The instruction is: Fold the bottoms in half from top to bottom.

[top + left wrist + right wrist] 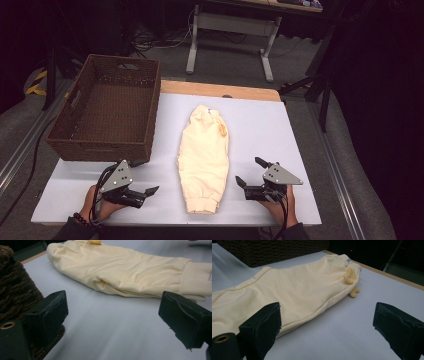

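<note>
Cream sweatpants (205,155), folded lengthwise, lie mid-table on the white table cover (260,125): waistband toward 12 o'clock, ribbed cuffs (202,204) toward 6. An empty wicker basket (107,107) sits at about 10 o'clock from the garment.

My left gripper (145,195) rests on the cover at about 8 o'clock of the pants, jaws spread wide and empty, pointing in at the leg. My right gripper (248,172) sits at about 4 o'clock, jaws likewise apart, nothing between them. Both are near the cuff end, neither touching fabric.

Judgement: the step in hand is the first grab for folding. To do it well, I would bring each gripper in low, slide one jaw under every layer at the cuffs, and pinch both sides level so the fold stays square.

A drawstring end (350,277) lies loose near the waistband; mind it.
</note>
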`<move>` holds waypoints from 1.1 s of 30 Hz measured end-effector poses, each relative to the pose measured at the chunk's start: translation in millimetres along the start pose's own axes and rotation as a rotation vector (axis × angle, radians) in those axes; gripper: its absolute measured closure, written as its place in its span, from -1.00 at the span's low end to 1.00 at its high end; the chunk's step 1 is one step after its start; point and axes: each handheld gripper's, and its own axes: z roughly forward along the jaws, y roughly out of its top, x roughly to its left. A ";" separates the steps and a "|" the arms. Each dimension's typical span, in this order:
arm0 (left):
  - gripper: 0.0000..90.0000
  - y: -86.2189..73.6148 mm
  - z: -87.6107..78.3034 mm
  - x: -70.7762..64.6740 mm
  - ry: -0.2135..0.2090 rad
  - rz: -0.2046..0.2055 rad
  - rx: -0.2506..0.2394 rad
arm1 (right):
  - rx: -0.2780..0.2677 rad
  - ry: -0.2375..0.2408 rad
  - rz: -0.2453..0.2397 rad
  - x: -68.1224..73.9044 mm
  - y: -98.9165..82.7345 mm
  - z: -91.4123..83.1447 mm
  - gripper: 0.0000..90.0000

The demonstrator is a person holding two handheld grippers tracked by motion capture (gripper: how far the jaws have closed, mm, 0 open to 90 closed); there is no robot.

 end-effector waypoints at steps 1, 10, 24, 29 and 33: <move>-0.78 0.6 0.2 0.0 -0.003 0.005 0.005 | 0.001 -0.001 -0.002 0.1 0.0 0.7 -0.82; -0.76 15.5 18.5 -5.3 -0.036 0.020 -0.003 | -0.017 0.016 0.001 -0.1 7.1 6.3 -0.79; -0.71 64.5 83.5 -16.1 -0.055 0.077 0.019 | -0.034 0.036 0.029 -14.5 26.0 23.4 -0.78; -0.69 79.7 112.8 -4.9 -0.048 0.003 0.006 | -0.028 0.032 0.075 -32.9 35.3 39.2 -0.77; -0.67 88.8 133.5 4.1 0.029 -0.012 0.038 | -0.011 -0.010 0.071 -47.2 37.7 57.6 -0.67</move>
